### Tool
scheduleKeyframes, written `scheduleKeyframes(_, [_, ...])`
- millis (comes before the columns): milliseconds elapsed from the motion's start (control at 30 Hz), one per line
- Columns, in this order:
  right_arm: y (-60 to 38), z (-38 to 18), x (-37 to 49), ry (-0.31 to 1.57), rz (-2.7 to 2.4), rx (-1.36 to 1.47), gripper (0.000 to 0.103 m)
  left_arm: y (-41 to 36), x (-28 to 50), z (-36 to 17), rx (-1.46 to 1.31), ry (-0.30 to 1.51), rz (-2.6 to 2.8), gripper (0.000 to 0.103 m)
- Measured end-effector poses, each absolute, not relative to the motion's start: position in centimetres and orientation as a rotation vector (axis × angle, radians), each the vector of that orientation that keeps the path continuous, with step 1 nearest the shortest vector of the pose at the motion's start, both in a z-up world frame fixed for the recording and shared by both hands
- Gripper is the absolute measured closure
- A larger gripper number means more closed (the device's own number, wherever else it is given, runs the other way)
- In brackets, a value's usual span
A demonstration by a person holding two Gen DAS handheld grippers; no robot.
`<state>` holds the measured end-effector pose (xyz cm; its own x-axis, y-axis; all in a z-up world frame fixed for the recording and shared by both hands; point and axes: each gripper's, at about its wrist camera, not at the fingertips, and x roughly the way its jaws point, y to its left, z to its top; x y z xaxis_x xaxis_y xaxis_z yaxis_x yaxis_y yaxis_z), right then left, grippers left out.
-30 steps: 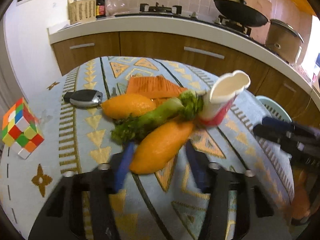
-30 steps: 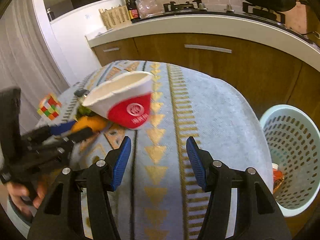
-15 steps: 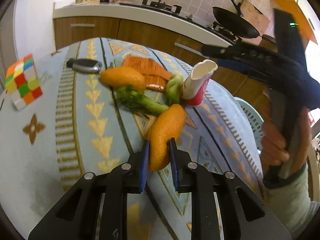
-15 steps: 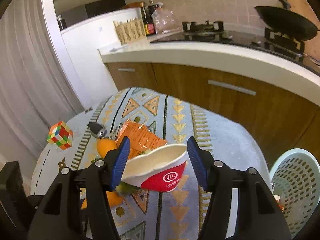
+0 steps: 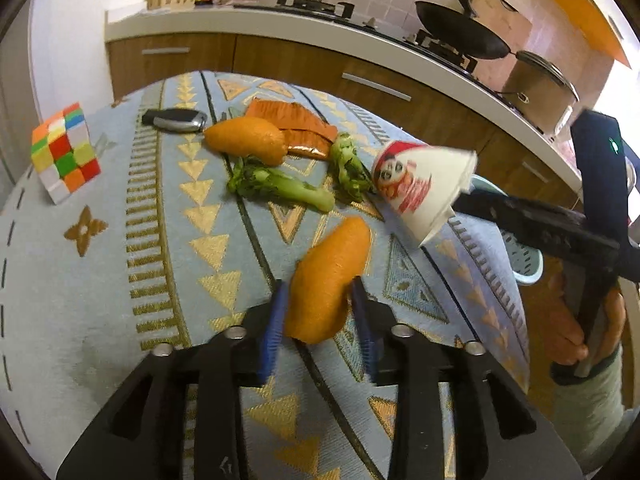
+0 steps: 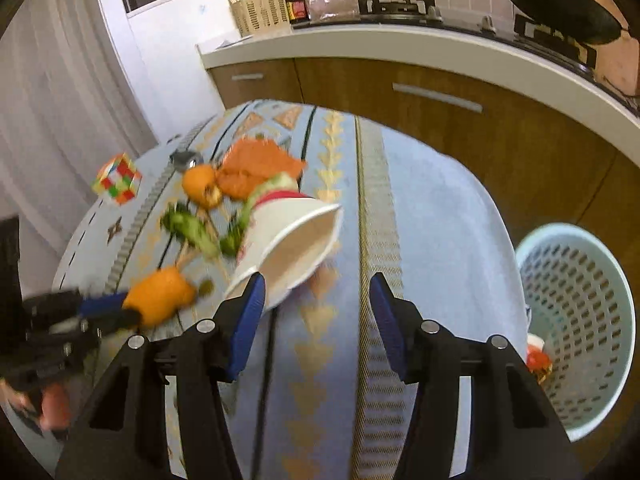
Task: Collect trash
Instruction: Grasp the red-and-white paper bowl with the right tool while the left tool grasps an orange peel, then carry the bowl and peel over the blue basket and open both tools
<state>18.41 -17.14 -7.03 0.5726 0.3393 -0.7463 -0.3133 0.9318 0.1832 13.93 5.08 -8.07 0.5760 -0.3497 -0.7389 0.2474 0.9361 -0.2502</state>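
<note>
My left gripper (image 5: 318, 312) is shut on an orange peel (image 5: 330, 278) near the table's front; it also shows in the right wrist view (image 6: 160, 296). A crushed red-and-white paper cup (image 5: 424, 188) is tipped on its side, rim toward my right gripper (image 6: 316, 312), which is open with its left finger at the cup (image 6: 292, 248). A second orange peel (image 5: 244, 140), vegetable stalks (image 5: 280, 188) and an orange wrapper (image 5: 296, 126) lie on the patterned tablecloth (image 5: 120, 260).
A Rubik's cube (image 5: 64, 152) and a car key (image 5: 176, 120) lie at the table's left. A pale blue trash basket (image 6: 576, 320) with some trash stands to the right of the table. Kitchen counter with stove and wok behind.
The paper cup has tipped over from upright onto its side. My left gripper stays closed on the orange peel. The right gripper has pulled back and lower, jaws still wide.
</note>
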Motion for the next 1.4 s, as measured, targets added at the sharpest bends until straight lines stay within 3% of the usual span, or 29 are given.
scheduleKeyframes(67, [-17.8, -7.0, 17.6, 0.885, 0.411, 0.038, 0.052, 4.8, 14.1, -8.0, -0.103, 0.879, -0.323, 0.05])
scheduleKeyframes(133, [-18.4, -6.7, 17.1, 0.869, 0.411, 0.04, 0.045, 4.3, 14.5, -8.1, -0.085, 0.871, -0.302, 0.046])
scheduleKeyframes(300, [-18.4, -6.2, 17.7, 0.846, 0.444, 0.072, 0.04, 2.7, 15.2, -8.8, -0.063, 0.888, -0.33, 0.045])
scheduleKeyframes(600, [-17.2, -9.1, 20.8, 0.888, 0.404, 0.122, 0.029, 1.6, 15.0, -9.5, -0.058, 0.884, -0.334, 0.073])
scheduleKeyframes(767, [-16.5, -9.8, 22.4, 0.926, 0.453, 0.196, 0.029, 2.1, 14.8, -9.4, -0.112, 0.879, -0.345, 0.077])
scheduleKeyframes(867, [-15.4, -9.5, 22.5, 0.918, 0.462, 0.181, 0.039, 2.1, 14.7, -9.5, -0.121, 0.874, -0.346, 0.077])
scheduleKeyframes(1000, [-14.5, -8.9, 21.9, 0.889, 0.472, 0.176, 0.066, 2.1, 14.5, -9.3, -0.139, 0.863, -0.349, 0.078])
scheduleKeyframes(1033, [-14.5, -8.6, 21.5, 0.871, 0.47, 0.18, 0.069, 2.1, 14.4, -9.1, -0.142, 0.854, -0.348, 0.079])
scheduleKeyframes(1400, [-19.7, -2.8, 18.7, 0.693, 0.349, 0.156, 0.07, 0.1, 14.4, -3.9, -0.191, 0.715, -0.414, 0.079])
